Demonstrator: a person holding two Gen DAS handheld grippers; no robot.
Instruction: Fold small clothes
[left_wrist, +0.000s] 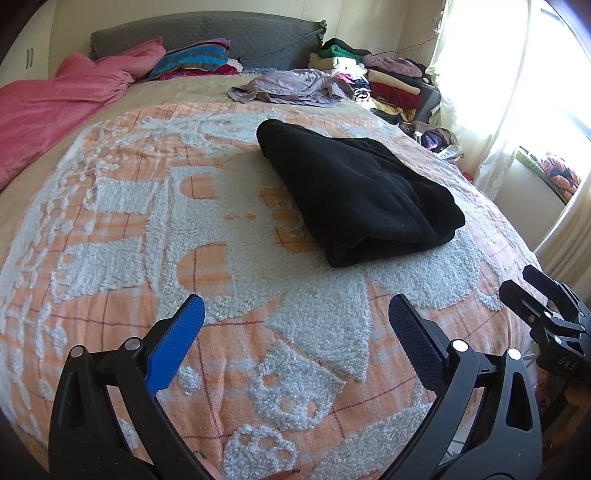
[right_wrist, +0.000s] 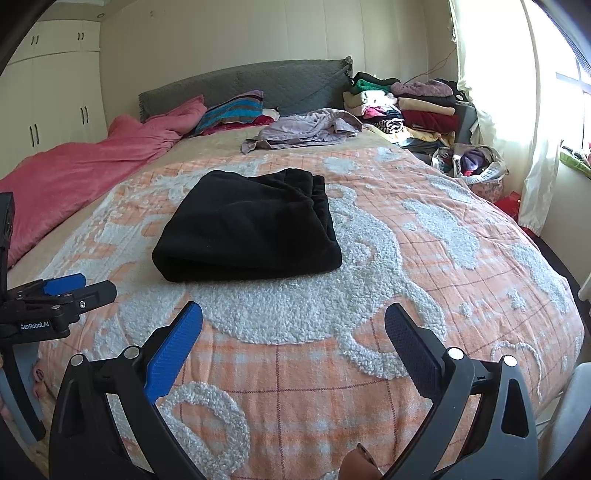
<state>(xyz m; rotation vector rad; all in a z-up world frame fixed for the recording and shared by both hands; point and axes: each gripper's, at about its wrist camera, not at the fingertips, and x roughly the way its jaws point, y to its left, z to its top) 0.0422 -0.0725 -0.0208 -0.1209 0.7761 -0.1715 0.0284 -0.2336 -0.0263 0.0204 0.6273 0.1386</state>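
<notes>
A black fleece garment (left_wrist: 354, 192) lies folded into a thick rectangle on the orange and white bedspread (left_wrist: 155, 229); the right wrist view shows the same garment (right_wrist: 251, 229) mid-bed. My left gripper (left_wrist: 295, 314) hovers open over the bedspread, well short of the garment, nothing between its blue pads. My right gripper (right_wrist: 293, 321) is open too, in front of the garment's near fold and holding nothing. Each gripper appears in the other's view: the right gripper (left_wrist: 524, 286) at the right edge, the left gripper (right_wrist: 96, 286) at the left edge.
A crumpled lilac garment (right_wrist: 306, 129) lies near the grey headboard (right_wrist: 243, 85). A pink blanket (right_wrist: 85, 162) and a striped pillow (right_wrist: 232, 110) sit at the left. Stacked clothes (right_wrist: 406, 107) and a full basket (right_wrist: 476, 162) stand beside the bed at the right, by the curtain.
</notes>
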